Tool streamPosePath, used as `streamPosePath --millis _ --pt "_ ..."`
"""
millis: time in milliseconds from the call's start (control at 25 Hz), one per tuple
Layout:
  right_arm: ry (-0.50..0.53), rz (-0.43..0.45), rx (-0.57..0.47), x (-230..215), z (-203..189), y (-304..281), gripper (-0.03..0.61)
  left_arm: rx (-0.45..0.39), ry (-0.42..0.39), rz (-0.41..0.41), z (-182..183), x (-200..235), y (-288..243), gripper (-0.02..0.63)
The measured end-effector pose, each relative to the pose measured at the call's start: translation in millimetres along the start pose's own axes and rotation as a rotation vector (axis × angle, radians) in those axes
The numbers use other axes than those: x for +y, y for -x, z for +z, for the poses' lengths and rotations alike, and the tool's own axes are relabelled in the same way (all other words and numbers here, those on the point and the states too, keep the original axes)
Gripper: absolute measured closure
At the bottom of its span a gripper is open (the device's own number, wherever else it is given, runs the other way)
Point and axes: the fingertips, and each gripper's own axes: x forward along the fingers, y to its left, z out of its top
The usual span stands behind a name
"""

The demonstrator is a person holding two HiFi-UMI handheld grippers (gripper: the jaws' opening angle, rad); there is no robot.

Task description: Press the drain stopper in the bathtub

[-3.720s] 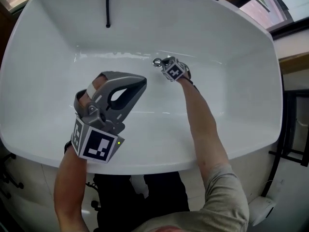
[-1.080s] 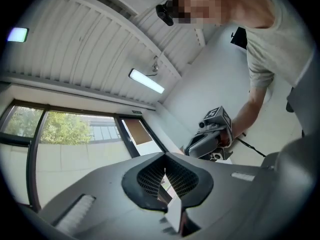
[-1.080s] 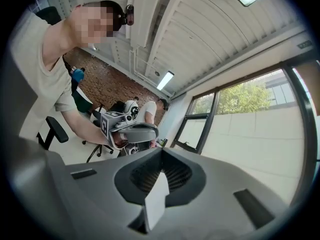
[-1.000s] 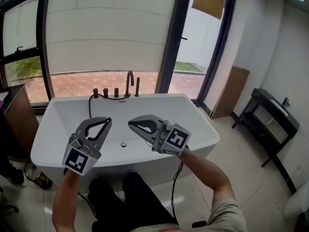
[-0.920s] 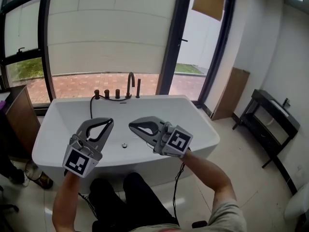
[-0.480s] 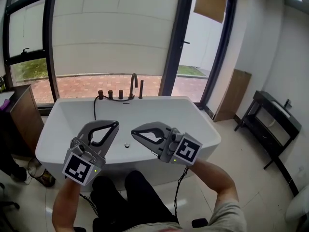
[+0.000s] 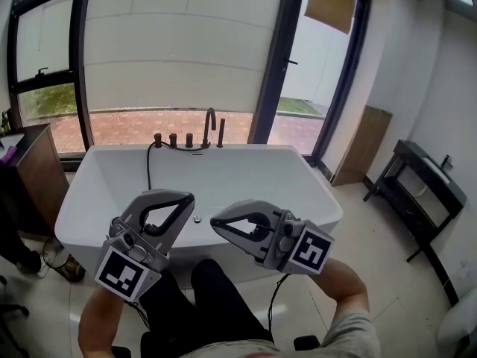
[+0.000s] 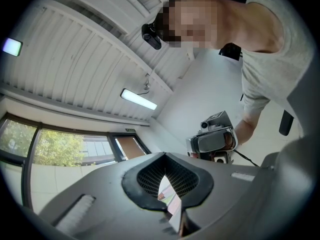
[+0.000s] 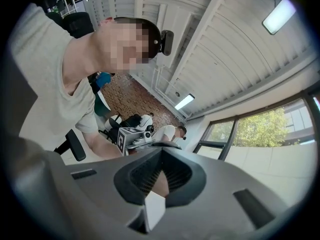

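Stood off from the tub [image 7: 223,150], both tools idle.
You hold the left gripper [image 7: 186,198] and right gripper [image 7: 218,223] raised, jaws closed on nothing; the stopper [image 7: 197,218] lies on the tub floor, seen between your fingertips but well beyond them, likely too far to press.

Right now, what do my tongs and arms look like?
Both the left tongs and right tongs are grey plastic loops tapering to a tip, with dark ribbed pads inside. Each carries a white cube with black square markers. A thin black cable hangs below the right one. Forearms are bare; a short grey sleeve shows on the right arm.
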Motion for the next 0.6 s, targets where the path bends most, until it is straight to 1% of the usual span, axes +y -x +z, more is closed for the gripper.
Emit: streamPosePath --millis 160,280,600 --pt "0.013 0.005 -0.004 8.3 6.5 4.8 0.578 -0.015 0.004 -0.008 6.5 -7.9 1.1 0.607" --pt "0.028 0.008 -0.002 11.6 9.0 4.3 0.578 -0.029 -0.009 -0.024 11.6 -12.7 2.3 0.607" --pt "0.005 -0.002 0.033 11.3 -0.8 6.8 0.578 -0.022 -0.009 -0.031 11.5 -18.2 4.9 0.607"
